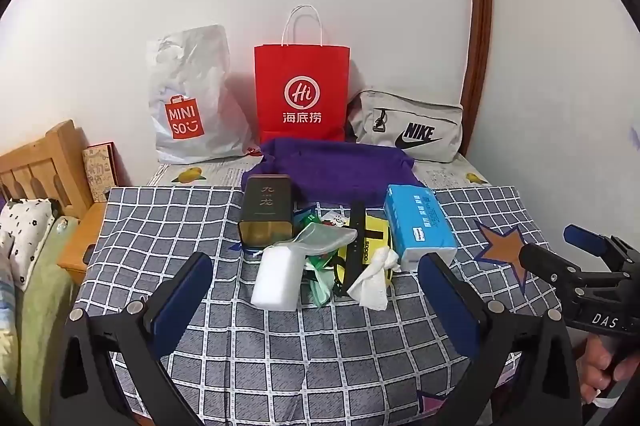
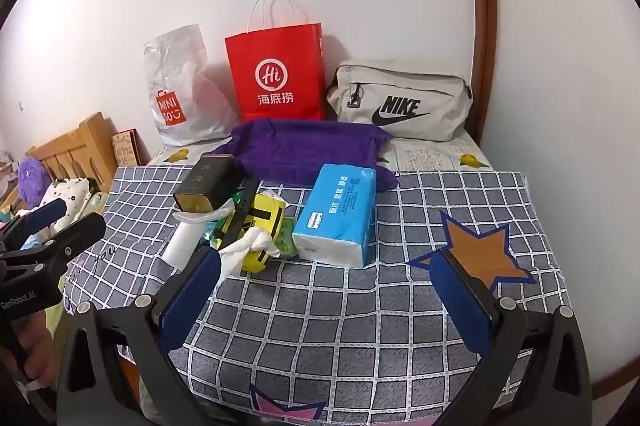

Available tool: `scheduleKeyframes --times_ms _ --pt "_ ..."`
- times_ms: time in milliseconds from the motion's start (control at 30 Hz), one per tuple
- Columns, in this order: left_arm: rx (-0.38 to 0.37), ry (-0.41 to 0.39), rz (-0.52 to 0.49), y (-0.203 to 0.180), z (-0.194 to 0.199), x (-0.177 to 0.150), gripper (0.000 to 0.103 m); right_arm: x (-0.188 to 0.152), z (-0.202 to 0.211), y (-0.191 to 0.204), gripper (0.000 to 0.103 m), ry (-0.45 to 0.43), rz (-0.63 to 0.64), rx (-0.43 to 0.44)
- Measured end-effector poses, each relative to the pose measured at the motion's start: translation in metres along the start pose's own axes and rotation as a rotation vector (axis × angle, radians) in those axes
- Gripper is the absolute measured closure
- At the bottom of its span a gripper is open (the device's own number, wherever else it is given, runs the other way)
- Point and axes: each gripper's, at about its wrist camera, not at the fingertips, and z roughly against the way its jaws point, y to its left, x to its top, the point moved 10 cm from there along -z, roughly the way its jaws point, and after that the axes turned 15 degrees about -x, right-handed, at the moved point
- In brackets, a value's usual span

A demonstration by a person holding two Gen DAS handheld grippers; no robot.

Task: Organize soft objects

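We hover both grippers, jaws spread and empty, above a pile of soft things on a checked cloth.

Our checked cloth (image 1: 168, 226) carries, at the far edge, a purple towel (image 1: 332, 170); nearer lie the blue tissue pack (image 2: 338, 214), a white sponge block (image 1: 278, 276) and a crumpled white tissue (image 1: 374, 278), all clustered ahead of the left gripper (image 1: 316, 302) and left of the right gripper (image 2: 334, 298).

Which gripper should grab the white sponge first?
Left, probably. The white sponge lies just ahead of the open left gripper, near its left finger. For the right gripper, also open, the sponge sits off to the left beyond its finger.
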Motion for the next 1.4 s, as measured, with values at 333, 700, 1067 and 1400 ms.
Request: scheduleKeyframes --times_ms 333,700,1067,1400 --pt "0.012 0.009 0.006 0.003 -0.002 -0.001 0.0 0.0 0.003 0.001 0.0 -0.003 0.003 0.007" --pt "0.013 0.008 0.003 0.004 -0.002 -0.003 0.0 -0.001 0.003 0.0 0.0 -0.008 0.006 0.009" --pt "0.015 0.004 -0.002 0.002 -0.001 -0.004 0.0 0.0 0.008 0.001 0.0 -0.02 0.005 0.008" --pt "0.015 0.005 -0.007 0.001 0.0 -0.005 0.0 0.0 0.009 0.001 0.0 -0.022 0.006 0.01"
